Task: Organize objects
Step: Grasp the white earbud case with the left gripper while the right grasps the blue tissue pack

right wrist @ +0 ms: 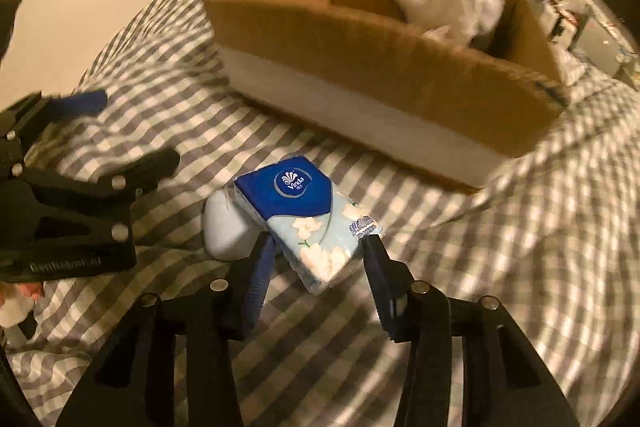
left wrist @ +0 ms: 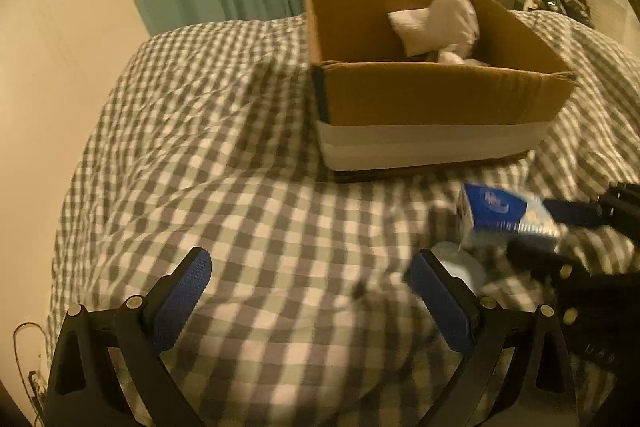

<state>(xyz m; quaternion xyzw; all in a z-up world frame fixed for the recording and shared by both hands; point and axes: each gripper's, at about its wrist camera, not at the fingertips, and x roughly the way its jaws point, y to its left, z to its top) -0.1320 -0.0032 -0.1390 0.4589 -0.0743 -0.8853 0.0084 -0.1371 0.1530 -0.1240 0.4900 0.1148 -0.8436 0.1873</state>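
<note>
The right gripper [right wrist: 318, 267] pinches a blue-and-white plastic tissue pack [right wrist: 308, 223] by its near end, lifted off the checked bed cover [right wrist: 500, 247], likely bound for the open cardboard box [right wrist: 360, 67] beyond. The left gripper [left wrist: 310, 289] hovers wide and empty. A pale rounded object [right wrist: 224, 231] lies just left.

cardboard box [left wrist: 432, 95] blocks ahead — bedspread [left wrist: 224, 155] left open
</note>
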